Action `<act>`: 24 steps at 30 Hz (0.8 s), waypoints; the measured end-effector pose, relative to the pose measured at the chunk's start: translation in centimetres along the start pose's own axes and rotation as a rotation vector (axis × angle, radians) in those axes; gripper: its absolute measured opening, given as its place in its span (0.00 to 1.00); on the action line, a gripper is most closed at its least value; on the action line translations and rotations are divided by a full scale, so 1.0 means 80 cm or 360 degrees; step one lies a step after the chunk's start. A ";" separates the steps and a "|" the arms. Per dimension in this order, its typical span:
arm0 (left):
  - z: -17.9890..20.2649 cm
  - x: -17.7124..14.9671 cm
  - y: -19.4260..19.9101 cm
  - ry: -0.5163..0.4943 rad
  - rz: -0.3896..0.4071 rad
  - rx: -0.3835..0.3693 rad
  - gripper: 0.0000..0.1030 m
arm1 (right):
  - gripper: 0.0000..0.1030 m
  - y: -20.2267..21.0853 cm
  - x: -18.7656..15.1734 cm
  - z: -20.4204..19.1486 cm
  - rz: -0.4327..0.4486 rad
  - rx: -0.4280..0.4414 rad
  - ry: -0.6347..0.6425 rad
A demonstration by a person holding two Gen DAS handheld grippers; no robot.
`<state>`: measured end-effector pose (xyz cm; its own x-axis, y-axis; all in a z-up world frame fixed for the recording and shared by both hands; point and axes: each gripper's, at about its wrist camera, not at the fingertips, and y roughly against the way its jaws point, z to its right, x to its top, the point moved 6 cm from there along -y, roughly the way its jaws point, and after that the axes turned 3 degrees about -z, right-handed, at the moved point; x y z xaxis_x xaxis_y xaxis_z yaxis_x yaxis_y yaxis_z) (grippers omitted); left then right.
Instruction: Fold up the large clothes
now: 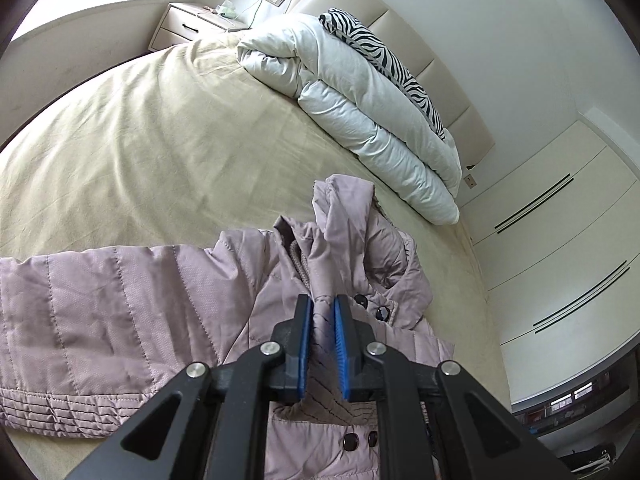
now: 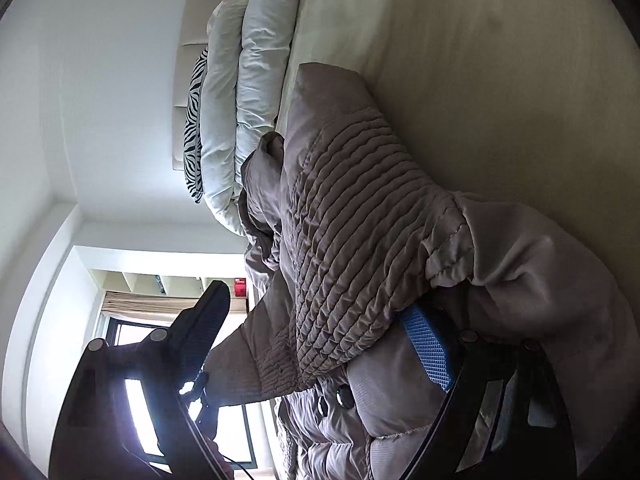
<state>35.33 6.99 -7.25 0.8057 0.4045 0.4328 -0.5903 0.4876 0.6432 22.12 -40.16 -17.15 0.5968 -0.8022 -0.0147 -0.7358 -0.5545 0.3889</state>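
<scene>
A mauve quilted jacket [image 1: 120, 312] lies on the beige bed [image 1: 160, 140], one sleeve stretched out to the left. My left gripper [image 1: 323, 312] is shut on a fold of the jacket near the collar and buttons, holding it slightly raised. In the right wrist view the jacket's ribbed cuff and sleeve [image 2: 352, 220] hang bunched between the spread blue-padded fingers [image 2: 426, 344] of my right gripper [image 2: 320, 312], which is open with fabric draped over it.
A folded white duvet [image 1: 360, 100] and a zebra-print pillow [image 1: 384, 52] lie against the headboard. A nightstand [image 1: 188, 24] stands beyond the bed. White wardrobe doors [image 1: 560, 240] run along the right. A window [image 2: 132, 360] shows in the right wrist view.
</scene>
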 end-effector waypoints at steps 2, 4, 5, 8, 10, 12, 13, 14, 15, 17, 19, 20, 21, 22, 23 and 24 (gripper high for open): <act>-0.009 -0.007 -0.009 0.0016 -0.0030 0.0004 0.12 | 0.83 0.014 0.015 -0.006 0.0082 -0.0047 0.0061; -0.015 -0.014 -0.020 0.0027 -0.0054 0.0015 0.12 | 0.83 0.033 0.026 -0.008 0.0177 -0.0077 0.0099; -0.018 -0.017 -0.026 0.0038 -0.0070 0.0017 0.12 | 0.82 0.039 0.035 -0.011 0.0214 -0.0089 0.0109; -0.026 -0.030 -0.045 0.0056 -0.0111 0.0046 0.12 | 0.82 0.044 0.056 -0.008 0.0259 -0.0118 0.0088; -0.033 -0.039 -0.057 0.0049 -0.0132 0.0096 0.12 | 0.80 0.042 0.059 -0.003 0.0268 -0.0138 0.0086; -0.044 -0.046 -0.065 0.0057 -0.0155 0.0135 0.12 | 0.79 0.042 0.062 0.000 0.0288 -0.0148 0.0108; -0.051 -0.049 -0.068 0.0067 -0.0167 0.0151 0.12 | 0.78 0.048 0.063 0.005 0.0293 -0.0151 0.0120; -0.057 -0.051 -0.071 0.0078 -0.0177 0.0162 0.12 | 0.78 0.054 0.063 0.008 0.0295 -0.0151 0.0126; -0.063 -0.053 -0.072 0.0085 -0.0186 0.0169 0.12 | 0.78 0.056 0.062 0.007 0.0294 -0.0156 0.0128; -0.068 -0.055 -0.074 0.0082 -0.0191 0.0187 0.13 | 0.79 0.074 0.053 0.006 0.0299 -0.0213 0.0144; -0.069 -0.055 -0.075 0.0075 -0.0190 0.0197 0.13 | 0.79 0.088 0.045 -0.011 0.0316 -0.0245 0.0205; -0.068 -0.054 -0.076 0.0067 -0.0185 0.0208 0.13 | 0.79 0.100 0.042 -0.024 0.0333 -0.0242 0.0268; -0.066 -0.054 -0.077 0.0057 -0.0180 0.0221 0.14 | 0.79 0.106 0.041 -0.039 0.0348 -0.0241 0.0336; -0.064 -0.054 -0.078 0.0049 -0.0175 0.0232 0.14 | 0.79 0.110 0.040 -0.056 0.0354 -0.0241 0.0405; -0.063 -0.054 -0.079 0.0044 -0.0171 0.0240 0.14 | 0.79 0.106 0.041 -0.074 0.0335 -0.0233 0.0479; -0.063 -0.055 -0.079 0.0036 -0.0169 0.0249 0.14 | 0.79 0.095 0.045 -0.091 0.0298 -0.0218 0.0539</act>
<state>35.27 6.06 -16.41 0.8606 0.3755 0.3440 -0.4858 0.4030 0.7756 21.03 -45.62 -7.54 0.5449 -0.7557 0.3633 -0.8061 -0.3527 0.4752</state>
